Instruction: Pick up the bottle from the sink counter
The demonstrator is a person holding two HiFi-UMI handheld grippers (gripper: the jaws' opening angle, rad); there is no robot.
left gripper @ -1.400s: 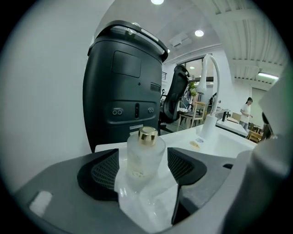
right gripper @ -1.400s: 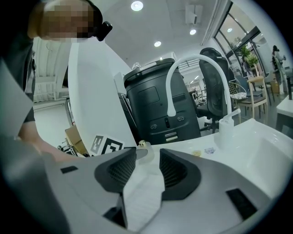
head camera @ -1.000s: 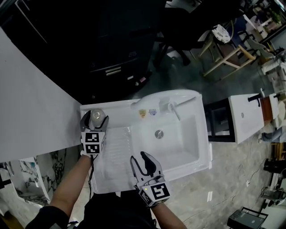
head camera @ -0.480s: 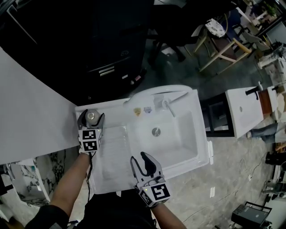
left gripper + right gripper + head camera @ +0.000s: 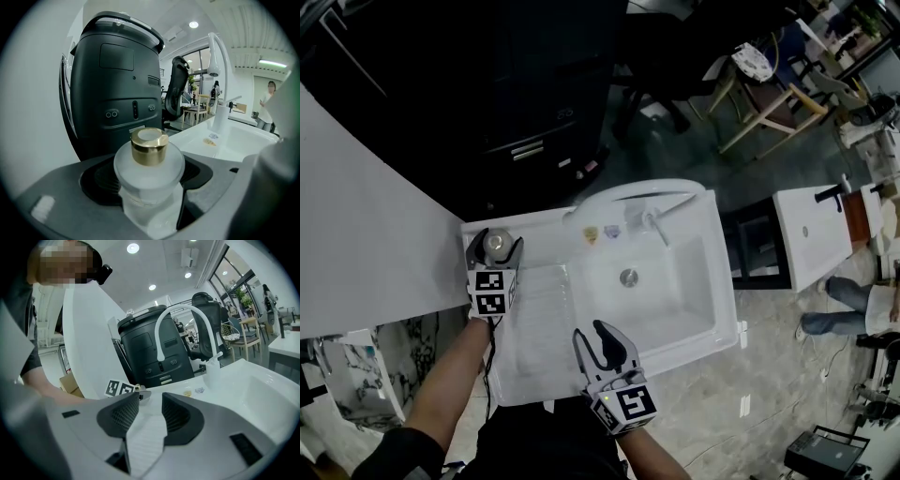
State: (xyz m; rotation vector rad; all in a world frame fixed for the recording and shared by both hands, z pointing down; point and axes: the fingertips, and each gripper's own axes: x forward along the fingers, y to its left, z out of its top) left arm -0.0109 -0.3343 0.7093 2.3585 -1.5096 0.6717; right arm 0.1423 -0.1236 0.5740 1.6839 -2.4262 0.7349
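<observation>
One frosted bottle [image 5: 149, 176] with a gold cap [image 5: 149, 146] is standing upright at the far left corner of the white sink counter [image 5: 534, 323], its long axis running vertical and its cap pointing straight up. The left gripper [image 5: 496, 247] is clamping it: in the left gripper view the dark pads are pressing against both sides of the bottle's round body. The grey gripper body is cutting off the bottle's base in that view, so its contact with the counter is not showing. From the head view only the bottle's [image 5: 497, 244] top and shoulder are showing, seen from above, and the rest is hiding beneath them.

To the right, past the ribbed drainboard, the basin [image 5: 675, 281] is lying with a white arched faucet [image 5: 628, 199] at its far edge. Some small coloured items [image 5: 600, 232] are sitting near the faucet's base, too small to identify. A large black machine [image 5: 117, 84] is standing just beyond the bottle, and a white panel [image 5: 366, 234] is rising at the left.

The right gripper [image 5: 592, 339] is hovering over the counter's near edge, well apart from the bottle, its jaws standing slightly apart and holding nothing.
</observation>
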